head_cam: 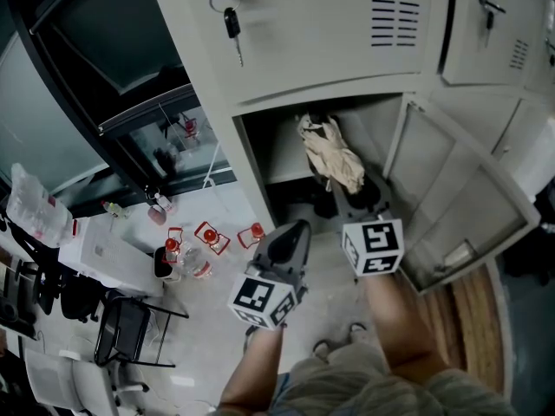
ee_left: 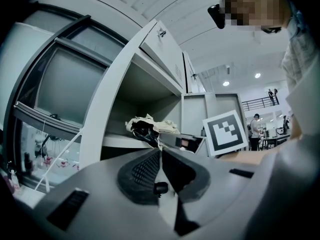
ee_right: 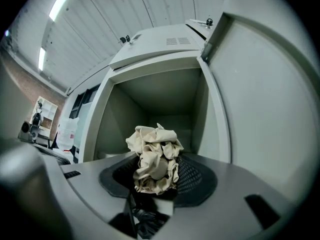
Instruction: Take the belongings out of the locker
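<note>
The left claw [ee_left: 159,151] is nearest: two grey moulded halves with black ribbed pads, pressed together with nothing between them. In the head view it [head_cam: 297,229] hangs in front of the locker's [head_cam: 347,68] lower left corner, apart from the opening.

The right claw [ee_right: 156,176] is clamped on a cloth [ee_right: 154,156], beige, thin and crumpled into a tight wad of sharp folds. Only this claw's own view shows the mesh-textured pads on both sides of the wad, and a dark tangle of cords [ee_right: 142,219] beneath it. In the head view the right claw [head_cam: 347,180] reaches into the open compartment, its checkered cube [head_cam: 373,246] facing up.

From above, the cloth [head_cam: 334,154] shows as a long, limp bundle. The left gripper view alone shows it side on: the cloth [ee_left: 150,125] is at the front edge of the locker's inner surface [ee_left: 120,142], towards its right end. No view shows whether it rests there or is lifted clear.

The locker is smooth painted sheet metal with a boxy, plain-walled compartment [ee_right: 165,91]. Its flat door [head_cam: 460,198] stands swung wide to the right. Only the head view shows the shut door above, with louvre slots and a key [head_cam: 232,22] dangling from the lock.
</note>
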Action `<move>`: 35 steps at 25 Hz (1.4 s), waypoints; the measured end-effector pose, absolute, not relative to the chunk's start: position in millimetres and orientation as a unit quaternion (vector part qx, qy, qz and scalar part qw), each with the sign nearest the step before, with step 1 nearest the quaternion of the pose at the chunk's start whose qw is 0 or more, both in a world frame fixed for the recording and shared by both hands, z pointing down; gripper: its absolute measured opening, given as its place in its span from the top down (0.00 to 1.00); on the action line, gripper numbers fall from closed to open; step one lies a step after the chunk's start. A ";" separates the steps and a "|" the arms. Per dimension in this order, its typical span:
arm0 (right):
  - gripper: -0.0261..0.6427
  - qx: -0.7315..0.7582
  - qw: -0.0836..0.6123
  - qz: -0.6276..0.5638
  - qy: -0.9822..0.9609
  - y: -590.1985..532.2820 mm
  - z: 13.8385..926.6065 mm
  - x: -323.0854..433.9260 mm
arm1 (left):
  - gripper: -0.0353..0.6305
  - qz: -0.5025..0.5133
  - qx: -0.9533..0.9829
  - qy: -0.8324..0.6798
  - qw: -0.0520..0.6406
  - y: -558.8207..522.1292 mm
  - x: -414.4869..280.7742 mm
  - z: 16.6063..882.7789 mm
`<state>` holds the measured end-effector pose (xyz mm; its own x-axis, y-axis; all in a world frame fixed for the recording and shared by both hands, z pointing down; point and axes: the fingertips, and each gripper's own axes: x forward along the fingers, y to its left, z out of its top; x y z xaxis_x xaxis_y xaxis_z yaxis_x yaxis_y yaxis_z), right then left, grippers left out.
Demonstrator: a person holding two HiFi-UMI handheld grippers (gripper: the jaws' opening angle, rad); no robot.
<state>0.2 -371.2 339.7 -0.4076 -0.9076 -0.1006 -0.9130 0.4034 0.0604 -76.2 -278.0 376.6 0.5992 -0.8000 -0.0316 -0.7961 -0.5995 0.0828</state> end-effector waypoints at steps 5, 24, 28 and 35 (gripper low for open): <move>0.69 -0.533 0.040 0.070 0.842 -364.1 341.8 7.3 | 0.94 -0.031 0.895 -0.444 0.030 -278.3 -71.9 376.9; 0.69 -0.465 0.097 0.070 0.877 -298.9 328.6 10.4 | 0.94 -0.027 0.901 -0.433 0.022 -268.2 -52.7 373.0; 0.69 -0.451 0.104 0.074 0.883 -283.0 323.4 11.3 | 0.94 -0.027 0.902 -0.432 0.018 -264.4 -52.0 372.2; 0.69 -0.439 0.113 0.066 0.889 -264.8 323.0 17.3 | 0.94 -0.025 0.904 -0.428 0.015 -257.6 -51.6 373.1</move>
